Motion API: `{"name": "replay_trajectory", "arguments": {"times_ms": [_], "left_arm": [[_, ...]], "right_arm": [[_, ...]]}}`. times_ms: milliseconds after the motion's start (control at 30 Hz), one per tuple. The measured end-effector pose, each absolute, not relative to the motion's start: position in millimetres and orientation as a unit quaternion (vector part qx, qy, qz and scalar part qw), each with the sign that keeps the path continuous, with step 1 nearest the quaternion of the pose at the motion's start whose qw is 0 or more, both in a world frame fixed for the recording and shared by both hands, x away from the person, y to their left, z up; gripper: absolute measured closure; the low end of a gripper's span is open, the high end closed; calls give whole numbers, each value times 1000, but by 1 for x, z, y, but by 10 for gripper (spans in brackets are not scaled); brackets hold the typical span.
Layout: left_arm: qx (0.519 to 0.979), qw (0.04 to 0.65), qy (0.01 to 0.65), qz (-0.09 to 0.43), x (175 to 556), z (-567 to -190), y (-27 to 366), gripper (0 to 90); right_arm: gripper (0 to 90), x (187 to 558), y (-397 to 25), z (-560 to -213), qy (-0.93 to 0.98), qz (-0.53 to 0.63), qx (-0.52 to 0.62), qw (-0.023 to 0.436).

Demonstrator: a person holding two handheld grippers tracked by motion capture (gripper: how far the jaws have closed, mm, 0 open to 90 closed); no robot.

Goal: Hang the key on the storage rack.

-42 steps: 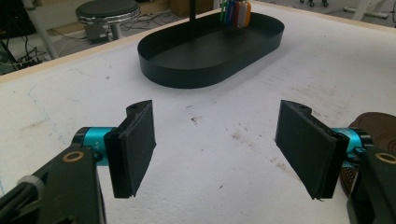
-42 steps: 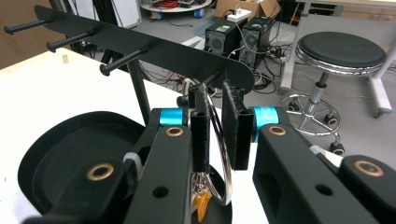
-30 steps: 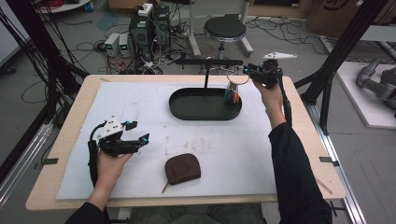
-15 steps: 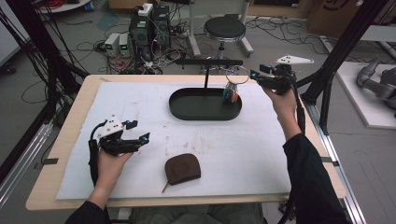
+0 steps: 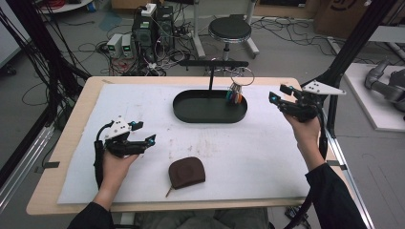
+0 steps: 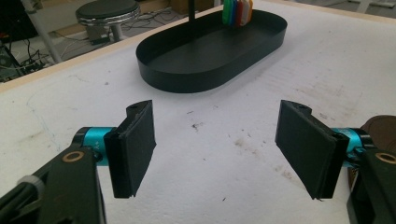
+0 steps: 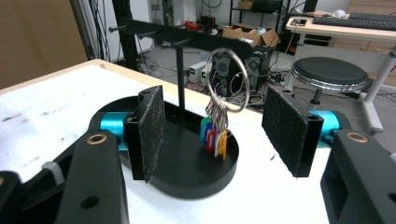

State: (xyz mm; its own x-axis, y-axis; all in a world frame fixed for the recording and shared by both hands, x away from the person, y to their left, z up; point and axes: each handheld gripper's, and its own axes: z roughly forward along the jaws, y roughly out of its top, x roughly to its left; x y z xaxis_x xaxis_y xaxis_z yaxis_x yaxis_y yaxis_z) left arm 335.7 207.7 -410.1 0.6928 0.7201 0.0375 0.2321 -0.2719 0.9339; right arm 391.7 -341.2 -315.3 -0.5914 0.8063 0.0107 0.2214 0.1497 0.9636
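The large silver key ring with its bunch of coloured plastic tags hangs from the black crossbar of the stand that rises out of the black oval metal tray; we see the tags dangle over the tray's right end. Our right gripper is held above the table's right edge, near the ring but apart from it, jaws spread wide with nothing between them. Our left gripper hovers low over the white table cover at the left, jaws likewise wide apart and empty. A brown leather pouch lies near the front edge.
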Motion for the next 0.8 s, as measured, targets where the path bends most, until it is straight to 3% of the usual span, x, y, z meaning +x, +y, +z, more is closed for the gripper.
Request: {"name": "replay_trajectory", "arguments": {"times_ms": [400, 800], "left_arm": [[760, 524, 320, 212, 332, -405, 206, 286], [752, 538, 324, 201, 331, -404, 203, 286]], "right_arm": [[349, 347, -348, -360, 706, 530, 374, 284], [379, 337, -348, -380, 710, 515, 378, 296]]}}
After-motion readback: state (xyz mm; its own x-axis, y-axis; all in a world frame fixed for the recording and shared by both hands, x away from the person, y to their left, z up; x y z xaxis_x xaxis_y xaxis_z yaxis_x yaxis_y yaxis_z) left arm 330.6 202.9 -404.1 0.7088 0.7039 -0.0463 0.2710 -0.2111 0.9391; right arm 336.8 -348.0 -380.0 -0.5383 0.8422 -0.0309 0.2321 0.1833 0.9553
